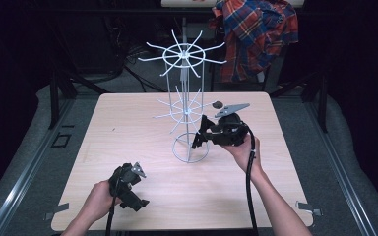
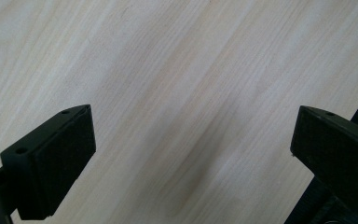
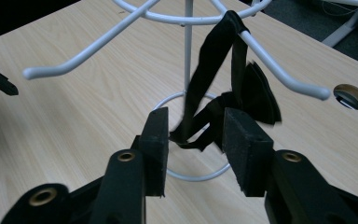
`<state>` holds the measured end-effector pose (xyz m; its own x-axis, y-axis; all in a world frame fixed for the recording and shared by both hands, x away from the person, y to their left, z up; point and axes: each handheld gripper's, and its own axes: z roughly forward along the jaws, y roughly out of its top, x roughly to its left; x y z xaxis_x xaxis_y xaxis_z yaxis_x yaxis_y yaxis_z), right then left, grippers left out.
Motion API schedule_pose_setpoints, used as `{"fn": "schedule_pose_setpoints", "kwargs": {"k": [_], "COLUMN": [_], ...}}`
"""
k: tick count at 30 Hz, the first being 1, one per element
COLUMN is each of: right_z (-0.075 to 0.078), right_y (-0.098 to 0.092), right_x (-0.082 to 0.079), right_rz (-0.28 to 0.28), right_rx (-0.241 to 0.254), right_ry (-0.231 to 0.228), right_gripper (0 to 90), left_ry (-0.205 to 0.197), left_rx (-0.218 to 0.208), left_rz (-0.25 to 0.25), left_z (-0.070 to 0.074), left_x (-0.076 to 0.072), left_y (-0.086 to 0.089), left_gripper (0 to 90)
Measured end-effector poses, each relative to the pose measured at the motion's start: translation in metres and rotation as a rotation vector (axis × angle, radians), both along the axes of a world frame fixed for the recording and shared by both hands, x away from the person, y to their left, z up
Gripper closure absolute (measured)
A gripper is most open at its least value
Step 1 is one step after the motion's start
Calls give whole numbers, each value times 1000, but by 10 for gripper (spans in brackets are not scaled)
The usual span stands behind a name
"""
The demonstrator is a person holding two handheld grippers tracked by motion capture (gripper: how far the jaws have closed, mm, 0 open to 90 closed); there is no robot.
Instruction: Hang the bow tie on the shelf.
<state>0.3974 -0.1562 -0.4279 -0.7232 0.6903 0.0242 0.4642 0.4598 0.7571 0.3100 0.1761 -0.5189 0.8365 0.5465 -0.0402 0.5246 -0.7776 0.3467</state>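
Step in hand looks like hanging a black bow tie (image 3: 242, 100) on the white wire display rack (image 1: 184, 105). Its strap is looped over one arm of the lower ring of hooks (image 3: 279, 72), and the bow dangles below that arm, above the rack's base ring (image 3: 193, 175).

Right gripper (image 3: 193, 149): jaws part open, with the loose end of the strap between them. There is a gap on both sides and the pads aren't pressing, so I read it as let go, with the tie's weight on the hook. In the high view the right gripper (image 1: 202, 132) sits just beside the rack's pole, at the lower hooks.

Left gripper (image 2: 186, 140): jaws wide, nothing in them, bare table (image 2: 177, 70) underneath. In the high view the left gripper (image 1: 128, 184) is parked well apart from the rack, on the near side.

Next move, my guess: back the right gripper straight out, away from the pole, keeping the jaws wide enough that the strap end doesn't drag along.

In the way:
- the neighbouring hook arm (image 3: 88, 51), close beside the gripper's exit path
- the strap end hanging between the pads; a snag could pull the loop off the arm
- the rack looks light and could tip if nudged

Also around: the upper ring of hooks (image 1: 183, 53), a cable hole (image 3: 351, 95) in the tabletop beyond the rack, and a plaid shirt (image 1: 256, 34) hung behind the table, clear of the work.
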Motion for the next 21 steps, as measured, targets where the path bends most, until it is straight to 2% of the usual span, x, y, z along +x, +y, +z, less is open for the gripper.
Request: {"fn": "schedule_pose_setpoints", "kwargs": {"k": [8, 9, 13, 16, 21], "right_z": [6, 5, 6, 7, 8], "right_y": [-10, -15, -22, -29, -39], "right_x": [-15, -23, -32, -38, -48], "right_rz": [-28, -34, -35, -39, -48], "right_rx": [0, -10, -23, -8, -11], "right_ry": [11, 14, 17, 35, 41], "right_gripper": [353, 312, 245, 180, 149], "left_ry": [-2, -3, -7, -5, -9], "left_rx": [-8, -8, -11, -8, -12], "left_rz": [4, 5, 5, 0, -1], "left_z": [1, 1, 1, 1, 1], "left_x": [0, 0, 0, 0, 0], "left_y": [0, 0, 0, -1, -1], "left_gripper": [0, 0, 0, 0, 0]}}
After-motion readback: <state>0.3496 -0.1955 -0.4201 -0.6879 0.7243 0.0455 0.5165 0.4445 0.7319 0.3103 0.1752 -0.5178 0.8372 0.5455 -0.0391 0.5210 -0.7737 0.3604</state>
